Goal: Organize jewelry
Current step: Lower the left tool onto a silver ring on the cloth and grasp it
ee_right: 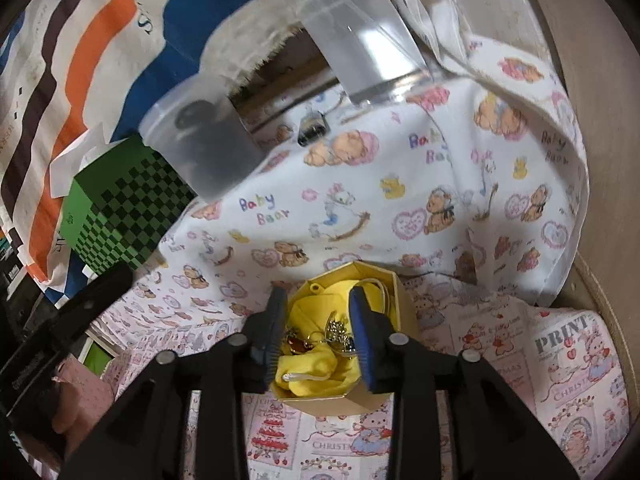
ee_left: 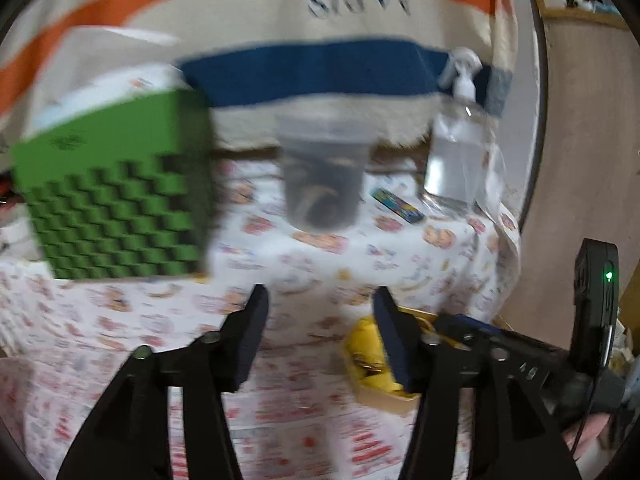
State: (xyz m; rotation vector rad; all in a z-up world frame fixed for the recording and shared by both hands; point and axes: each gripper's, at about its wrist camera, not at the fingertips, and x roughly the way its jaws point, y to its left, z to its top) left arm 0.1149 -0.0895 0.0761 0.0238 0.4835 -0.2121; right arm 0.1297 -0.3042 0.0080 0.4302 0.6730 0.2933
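Note:
A small octagonal cardboard box (ee_right: 384, 398) lined with yellow cloth holds several pieces of jewelry (ee_right: 320, 338). My right gripper (ee_right: 318, 320) is open and hovers right above the box, its fingers straddling the jewelry and holding nothing. In the left wrist view the same box (ee_left: 378, 396) lies low at the right, partly behind my right finger. My left gripper (ee_left: 320, 312) is open and empty above the patterned cloth, left of the box. The other gripper's body (ee_left: 520, 356) reaches in over the box from the right.
A green checkered box (ee_left: 116, 200) stands at the left. A translucent plastic cup (ee_left: 322, 176) with dark contents and a clear pump bottle (ee_left: 460, 152) stand at the back of the cloth-covered table (ee_left: 120, 340). A small colourful packet (ee_left: 396, 204) lies between them. A striped towel (ee_left: 280, 4) hangs behind.

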